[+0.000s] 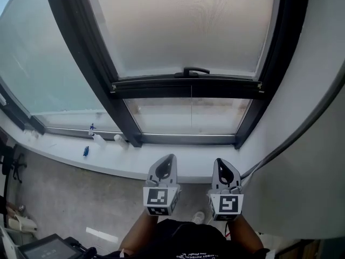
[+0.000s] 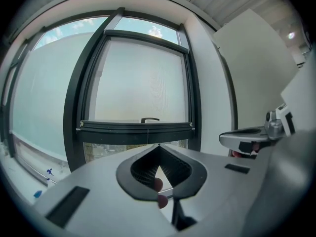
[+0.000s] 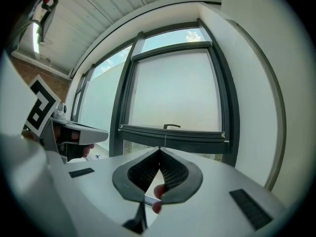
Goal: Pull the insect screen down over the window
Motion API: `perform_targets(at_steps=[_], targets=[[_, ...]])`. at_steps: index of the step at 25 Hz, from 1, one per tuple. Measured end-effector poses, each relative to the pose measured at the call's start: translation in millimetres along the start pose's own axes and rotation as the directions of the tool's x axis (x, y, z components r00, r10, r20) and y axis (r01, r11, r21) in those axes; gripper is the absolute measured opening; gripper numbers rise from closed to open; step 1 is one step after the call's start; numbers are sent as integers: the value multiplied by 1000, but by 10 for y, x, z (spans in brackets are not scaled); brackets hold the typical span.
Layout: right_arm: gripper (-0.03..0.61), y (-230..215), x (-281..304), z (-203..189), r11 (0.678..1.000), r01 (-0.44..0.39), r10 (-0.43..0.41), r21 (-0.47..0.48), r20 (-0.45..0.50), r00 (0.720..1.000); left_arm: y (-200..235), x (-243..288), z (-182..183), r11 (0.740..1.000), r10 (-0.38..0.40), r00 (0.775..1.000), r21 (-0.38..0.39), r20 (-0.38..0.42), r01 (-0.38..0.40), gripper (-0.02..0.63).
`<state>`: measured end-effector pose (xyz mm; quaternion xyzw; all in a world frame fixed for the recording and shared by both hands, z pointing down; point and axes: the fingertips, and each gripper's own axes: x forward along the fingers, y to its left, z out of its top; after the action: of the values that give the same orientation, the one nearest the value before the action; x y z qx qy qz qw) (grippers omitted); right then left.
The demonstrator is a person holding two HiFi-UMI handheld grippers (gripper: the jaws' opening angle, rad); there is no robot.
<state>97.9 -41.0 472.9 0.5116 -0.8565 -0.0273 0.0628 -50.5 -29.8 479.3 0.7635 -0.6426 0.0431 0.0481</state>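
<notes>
Insect screen (image 1: 183,26) looks mostly down, but the bottom pane (image 1: 188,115) under its handle (image 1: 195,70) is uncovered. Left gripper (image 1: 170,159) and right gripper (image 1: 220,163) are both pressed together, empty, well apart from it.

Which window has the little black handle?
The window straight ahead: its dark screen bar carries the handle; the wide window to its left has none.

Insect screen (image 1: 183,26) up top, handle (image 1: 195,70) on its bottom bar (image 1: 161,88), bottles (image 1: 100,140) on sill (image 1: 59,144) at left
</notes>
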Motion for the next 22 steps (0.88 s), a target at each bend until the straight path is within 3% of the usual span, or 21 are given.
perform_targets(at_steps=[13,22], targets=[[5,987,-512,-6,998,56,-56,-18,-25,998,622,-1024,-259,1000,-25,999,-18,-19,25,3],[3,1144,-800,-31,997,55,-56,-45,-10,998,622,-1334,-308,1000,2,1000,-28,-9,-3,3]])
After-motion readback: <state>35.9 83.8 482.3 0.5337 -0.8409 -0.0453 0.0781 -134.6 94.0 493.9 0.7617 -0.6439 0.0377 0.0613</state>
